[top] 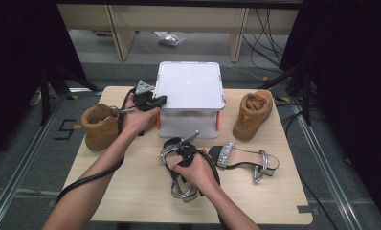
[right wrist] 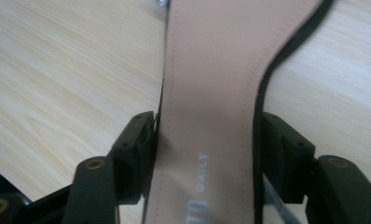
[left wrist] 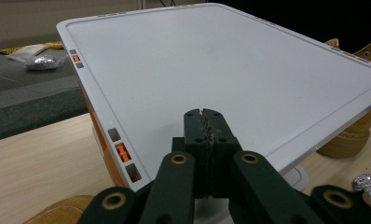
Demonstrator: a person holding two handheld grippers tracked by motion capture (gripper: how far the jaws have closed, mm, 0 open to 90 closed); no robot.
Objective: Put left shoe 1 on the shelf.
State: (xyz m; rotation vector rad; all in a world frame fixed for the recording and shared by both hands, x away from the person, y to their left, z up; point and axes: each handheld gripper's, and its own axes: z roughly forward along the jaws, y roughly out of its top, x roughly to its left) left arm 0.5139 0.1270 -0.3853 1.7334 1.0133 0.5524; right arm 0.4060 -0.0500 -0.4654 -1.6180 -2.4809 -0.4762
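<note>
Beige insole of the near sandal point(right wrist: 207, 107) runs between the right gripper point(right wrist: 204, 154), whose jaws clasp its sides; toe and heel are cut off there, and the hand hides much of it from above. It lies at the table's point(top: 131, 191) six o'clock. Left gripper point(left wrist: 205, 128), jaws closed on nothing, hovers over the white box point(top: 188, 86) at twelve o'clock.

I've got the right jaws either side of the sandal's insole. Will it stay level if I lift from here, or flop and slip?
The sandal looks stiff: its sole lies flat and straight, so it probably won't droop. The right gripper straddles the narrow waist, so the ends may tilt. The insole looks smooth, and the thin black strap by one jaw could get pinched or slip.
</note>
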